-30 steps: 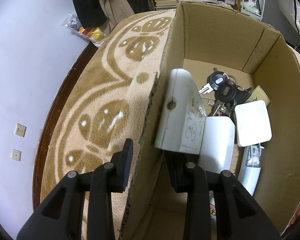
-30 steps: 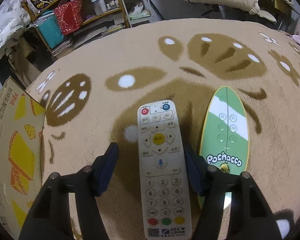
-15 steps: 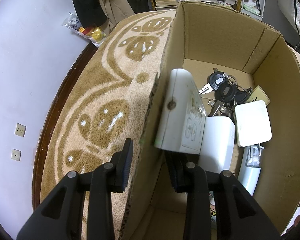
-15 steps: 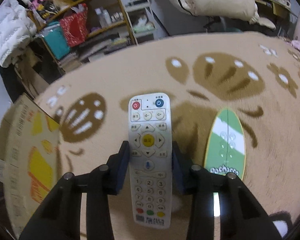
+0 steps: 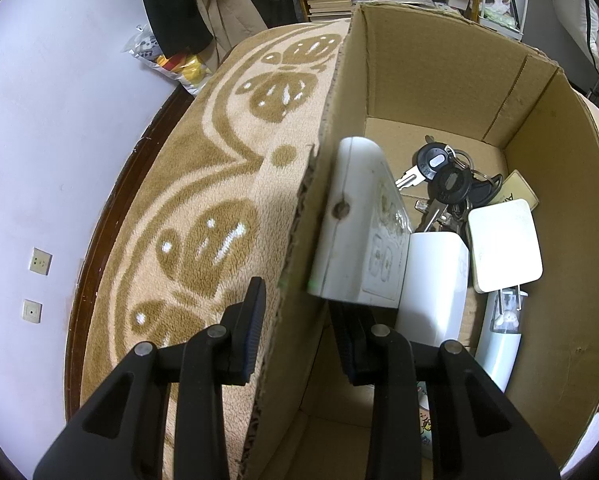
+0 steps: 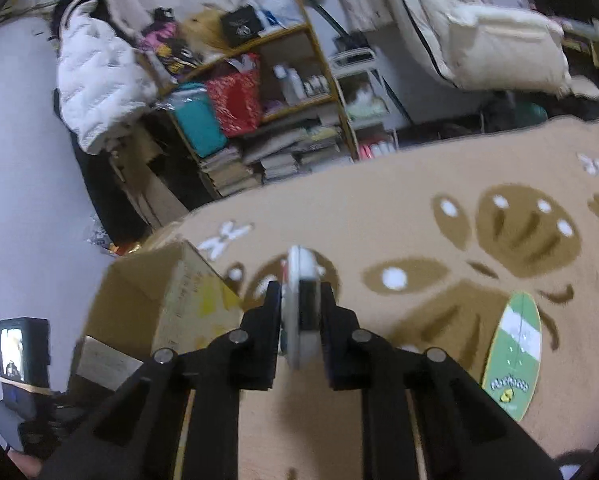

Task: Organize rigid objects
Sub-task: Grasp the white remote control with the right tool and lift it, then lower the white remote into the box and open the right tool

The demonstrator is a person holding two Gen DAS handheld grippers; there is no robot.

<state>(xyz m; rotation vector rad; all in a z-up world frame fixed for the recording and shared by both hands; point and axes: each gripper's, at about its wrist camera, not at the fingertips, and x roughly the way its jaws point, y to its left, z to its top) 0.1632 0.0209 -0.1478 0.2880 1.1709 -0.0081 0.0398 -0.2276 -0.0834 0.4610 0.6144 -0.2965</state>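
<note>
- Gripping the left wall of the cardboard box (image 5: 439, 76), the left gripper (image 5: 299, 336) has one finger outside over the rug (image 5: 203, 184) and the other inside the box, with the jaws closed on the cardboard.
- Inside the box, a white power strip (image 5: 359, 224) leans against that left wall, just ahead of the inner finger.
- A white charger block (image 5: 435, 280) sits beside the power strip, touching it.
- A bunch of keys (image 5: 447, 180) lies toward the far wall of the box, with a small tan card (image 5: 517, 196) just beside it near the right wall.
- A white square case (image 5: 503, 246) rests over the keys' near edge, and a white tube-shaped thing (image 5: 501, 344) lies under it along the right wall.
- The right gripper (image 6: 299, 316) holds a white remote control (image 6: 299, 288) edge-on, lifted off the rug; the jaws are closing and both pads press its sides.
- In the right wrist view the box (image 6: 167, 292) stands at the rug's left edge, to the left of the held remote.
- A green and white oval remote (image 6: 515, 352) lies flat on the rug toward its right edge, well apart from the box.
- A cluttered shelf (image 6: 259, 92) stands beyond the rug's far edge.
</note>
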